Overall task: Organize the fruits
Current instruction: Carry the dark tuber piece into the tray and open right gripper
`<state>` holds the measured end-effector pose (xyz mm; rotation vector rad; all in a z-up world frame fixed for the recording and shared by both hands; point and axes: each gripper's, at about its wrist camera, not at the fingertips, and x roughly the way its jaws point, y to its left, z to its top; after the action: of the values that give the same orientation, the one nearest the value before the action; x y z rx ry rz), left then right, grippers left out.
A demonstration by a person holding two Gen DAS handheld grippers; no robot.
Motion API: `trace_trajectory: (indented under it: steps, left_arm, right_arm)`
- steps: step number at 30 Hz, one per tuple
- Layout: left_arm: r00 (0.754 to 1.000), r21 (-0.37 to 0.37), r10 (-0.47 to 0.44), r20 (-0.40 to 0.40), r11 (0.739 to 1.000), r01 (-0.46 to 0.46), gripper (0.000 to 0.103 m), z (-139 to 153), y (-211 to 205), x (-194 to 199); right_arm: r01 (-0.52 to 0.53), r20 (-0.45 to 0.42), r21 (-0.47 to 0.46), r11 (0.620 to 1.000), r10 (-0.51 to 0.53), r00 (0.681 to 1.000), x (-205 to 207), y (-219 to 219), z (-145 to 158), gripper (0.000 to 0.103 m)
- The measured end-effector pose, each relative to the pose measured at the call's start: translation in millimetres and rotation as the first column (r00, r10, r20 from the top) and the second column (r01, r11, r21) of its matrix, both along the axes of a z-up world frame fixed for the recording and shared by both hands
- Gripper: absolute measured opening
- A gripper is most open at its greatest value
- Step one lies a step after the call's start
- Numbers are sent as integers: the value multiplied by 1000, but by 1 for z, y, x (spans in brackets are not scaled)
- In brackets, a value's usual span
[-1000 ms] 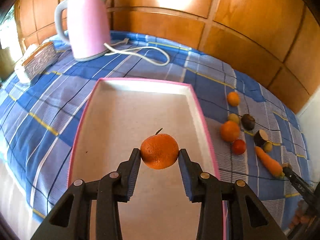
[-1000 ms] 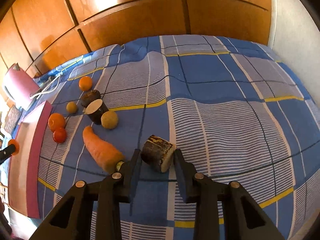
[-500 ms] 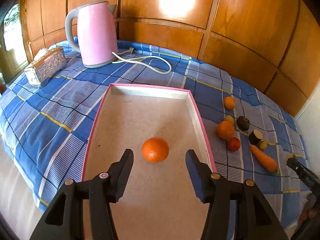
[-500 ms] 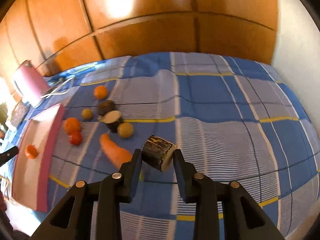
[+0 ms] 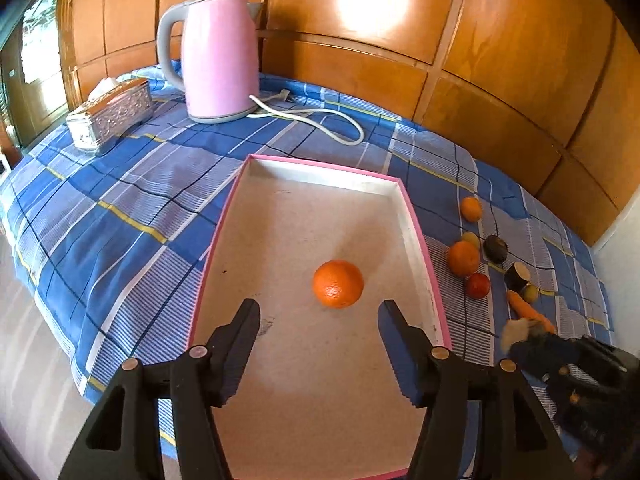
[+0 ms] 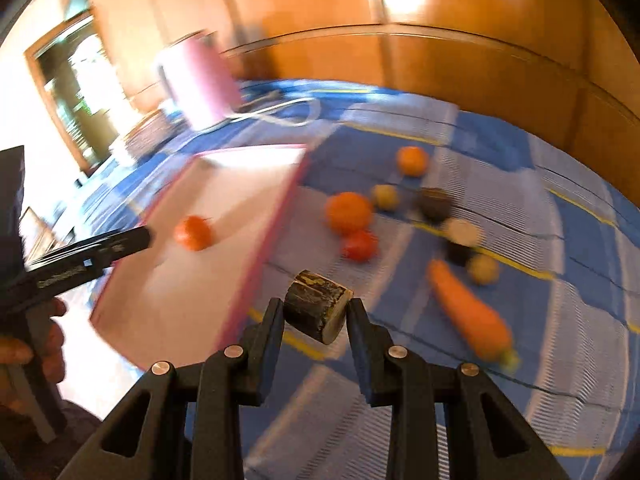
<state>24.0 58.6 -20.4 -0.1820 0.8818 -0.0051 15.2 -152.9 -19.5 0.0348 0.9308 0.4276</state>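
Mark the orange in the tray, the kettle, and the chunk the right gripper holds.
orange (image 5: 338, 283): left wrist view, middle of its peel.
kettle (image 5: 219, 56): left wrist view, middle of pink body.
dark chunk (image 6: 316, 307): right wrist view, its dark side, between the fingers.

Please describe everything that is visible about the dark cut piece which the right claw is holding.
The short dark cylindrical cut piece looks like a chunk sliced from a longer vegetable or fruit; which one I cannot tell. Its skin is nearly black with yellowish streaks, and one flat pale cut face points down and to the right. It lies tilted, clamped on two sides between the fingers of the right claw, lifted above the blue checked cloth, just right of the pink-rimmed shallow tray. Only the fingers touch it.
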Motion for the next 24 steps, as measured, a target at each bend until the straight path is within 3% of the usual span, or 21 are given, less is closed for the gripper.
trace_trajectory:
  steps: [6, 11, 18, 24]
  left_arm:
    - [999, -23, 49, 4, 999, -49, 66, -1, 19, -1]
    - [997, -48, 75, -23, 996, -76, 66, -7, 33, 0]
    - [996, -70, 82, -30, 994, -84, 66, -9, 39, -4]
    - [997, -34, 76, -27, 996, -77, 66, -8, 30, -6]
  right_arm:
    - [-140, -11, -6, 990, 140, 990, 4, 52, 1, 32]
    - [-166, -18, -25, 986, 165, 986, 16, 82, -7, 33]
    - [-134, -17, -47, 990, 134, 991, 16, 87, -15, 36]
    - [-77, 5, -50, 996, 77, 997, 11, 71, -12, 37]
